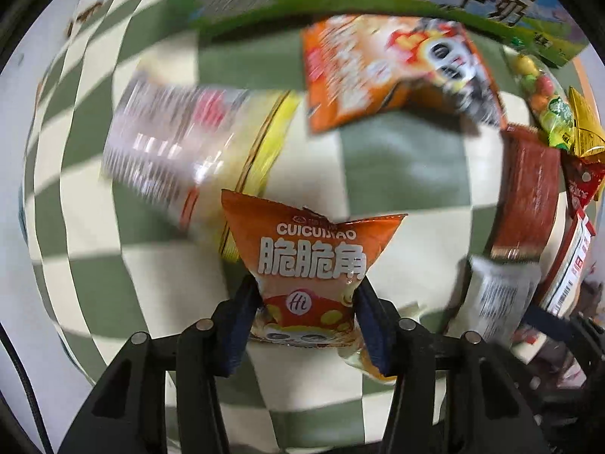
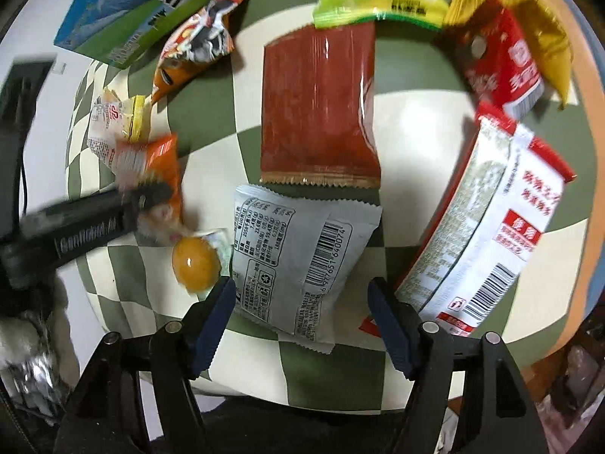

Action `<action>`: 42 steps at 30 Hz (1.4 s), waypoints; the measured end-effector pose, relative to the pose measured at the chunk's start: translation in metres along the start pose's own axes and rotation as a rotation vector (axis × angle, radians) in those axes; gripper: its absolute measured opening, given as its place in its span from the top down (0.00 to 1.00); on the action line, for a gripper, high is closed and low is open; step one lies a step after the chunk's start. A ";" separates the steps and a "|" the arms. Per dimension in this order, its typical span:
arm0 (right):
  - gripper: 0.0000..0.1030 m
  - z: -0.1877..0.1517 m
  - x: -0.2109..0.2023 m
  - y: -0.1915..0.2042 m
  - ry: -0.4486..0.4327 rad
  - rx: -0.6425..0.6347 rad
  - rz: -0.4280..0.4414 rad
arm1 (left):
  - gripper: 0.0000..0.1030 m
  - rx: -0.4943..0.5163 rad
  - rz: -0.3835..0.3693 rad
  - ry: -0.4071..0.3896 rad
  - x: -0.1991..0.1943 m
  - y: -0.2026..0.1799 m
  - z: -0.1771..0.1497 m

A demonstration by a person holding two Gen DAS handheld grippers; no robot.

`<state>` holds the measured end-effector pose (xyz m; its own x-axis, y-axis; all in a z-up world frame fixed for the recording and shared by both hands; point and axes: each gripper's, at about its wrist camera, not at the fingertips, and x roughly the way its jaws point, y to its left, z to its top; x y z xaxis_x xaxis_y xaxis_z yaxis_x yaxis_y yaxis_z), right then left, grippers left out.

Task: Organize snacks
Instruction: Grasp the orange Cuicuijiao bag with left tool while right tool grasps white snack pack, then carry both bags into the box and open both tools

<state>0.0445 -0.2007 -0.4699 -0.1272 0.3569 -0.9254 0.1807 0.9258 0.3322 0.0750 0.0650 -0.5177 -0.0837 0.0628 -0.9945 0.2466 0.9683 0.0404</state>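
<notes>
Left hand-held gripper [image 1: 307, 316] clenched on orange snack bag [image 1: 310, 261], both pads pinching its lower half, bag held above checkered tabletop [image 1: 397, 159]; clear-wrapped pack with yellow edge [image 1: 196, 151] blurred just behind it; second orange bag [image 1: 393, 72] beyond, near green milk carton [image 1: 472, 3]; right hand-held gripper [image 2: 302, 321] released, fingers straddling grey packet [image 2: 298, 261] lying flat; brown-red pouch [image 2: 319, 109] just beyond; white-red pack [image 2: 487, 227] to its right.

Left gripper [image 1: 306, 317] clamped on its load — right gripper [image 2: 300, 321] agape, unladen.
</notes>
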 end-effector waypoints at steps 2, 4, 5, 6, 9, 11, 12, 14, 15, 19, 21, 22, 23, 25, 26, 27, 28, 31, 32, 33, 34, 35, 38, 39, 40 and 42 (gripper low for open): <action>0.27 -0.001 0.000 0.006 -0.012 -0.001 0.012 | 0.53 -0.026 -0.009 0.015 0.003 0.007 -0.007; 0.27 0.006 0.005 0.009 -0.014 0.027 0.010 | 0.49 -0.057 -0.027 0.032 0.010 0.011 -0.009; 0.27 0.004 0.013 0.016 -0.014 0.056 0.008 | 0.45 -0.074 -0.038 0.041 0.014 0.014 -0.011; 0.27 0.004 0.022 0.016 -0.014 0.097 0.014 | 0.44 -0.092 -0.046 0.050 0.018 0.016 -0.010; 0.28 0.006 0.036 0.030 -0.024 0.135 -0.007 | 0.45 -0.109 -0.041 0.044 0.019 0.017 -0.010; 0.36 0.006 0.038 0.035 -0.036 0.105 -0.039 | 0.49 -0.122 -0.035 0.024 0.013 0.015 -0.014; 0.44 0.006 0.037 0.039 -0.047 0.085 -0.039 | 0.51 -0.124 -0.035 0.011 0.010 0.016 -0.020; 0.49 0.005 0.036 0.044 -0.051 0.058 -0.034 | 0.54 -0.119 -0.030 -0.005 0.001 0.014 -0.035; 0.50 0.000 0.034 0.043 -0.054 0.051 -0.031 | 0.56 -0.124 -0.036 -0.012 -0.004 0.014 -0.039; 0.54 -0.006 0.017 0.049 -0.084 -0.015 -0.039 | 0.56 -0.140 -0.077 -0.032 -0.030 0.014 -0.050; 0.55 -0.007 0.006 0.058 -0.105 -0.053 -0.033 | 0.56 -0.151 -0.106 -0.056 -0.045 0.020 -0.046; 0.55 -0.007 -0.001 0.060 -0.113 -0.064 -0.024 | 0.56 -0.152 -0.116 -0.067 -0.052 0.020 -0.046; 0.55 -0.009 -0.011 0.059 -0.120 -0.068 -0.012 | 0.56 -0.155 -0.128 -0.081 -0.062 0.020 -0.047; 0.55 -0.005 -0.030 0.064 -0.140 -0.083 0.016 | 0.56 -0.169 -0.178 -0.112 -0.086 0.021 -0.045; 0.55 0.000 -0.041 0.062 -0.152 -0.088 0.031 | 0.56 -0.172 -0.193 -0.125 -0.095 0.022 -0.043; 0.55 0.005 -0.053 0.065 -0.166 -0.091 0.052 | 0.56 -0.172 -0.210 -0.146 -0.108 0.020 -0.040; 0.55 0.006 -0.062 0.066 -0.176 -0.094 0.066 | 0.56 -0.170 -0.226 -0.164 -0.118 0.020 -0.034; 0.55 0.025 -0.105 0.065 -0.233 -0.105 0.111 | 0.56 -0.161 -0.265 -0.215 -0.146 0.021 0.001; 0.55 0.034 -0.117 0.069 -0.255 -0.109 0.124 | 0.56 -0.155 -0.284 -0.237 -0.158 0.019 0.012; 0.55 0.048 -0.134 0.072 -0.285 -0.112 0.140 | 0.56 -0.148 -0.290 -0.261 -0.169 0.019 0.022; 0.55 0.060 -0.147 0.074 -0.309 -0.119 0.146 | 0.56 -0.140 -0.288 -0.280 -0.172 0.018 0.035; 0.55 0.074 -0.163 0.076 -0.340 -0.129 0.149 | 0.56 -0.127 -0.280 -0.304 -0.184 0.017 0.052; 0.55 0.110 -0.201 0.065 -0.414 -0.158 0.120 | 0.56 -0.121 -0.252 -0.335 -0.191 0.017 0.102; 0.55 0.130 -0.211 0.066 -0.441 -0.167 0.099 | 0.56 -0.121 -0.232 -0.339 -0.193 0.018 0.122; 0.55 0.147 -0.215 0.067 -0.454 -0.174 0.078 | 0.56 -0.124 -0.213 -0.337 -0.190 0.019 0.137; 0.55 0.189 -0.218 0.068 -0.458 -0.187 0.029 | 0.56 -0.130 -0.170 -0.318 -0.185 0.021 0.174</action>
<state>0.2691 -0.2388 -0.2796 0.3241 0.3301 -0.8865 -0.0053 0.9377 0.3473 0.2638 0.0320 -0.3494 0.1962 -0.1597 -0.9675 0.1290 0.9823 -0.1360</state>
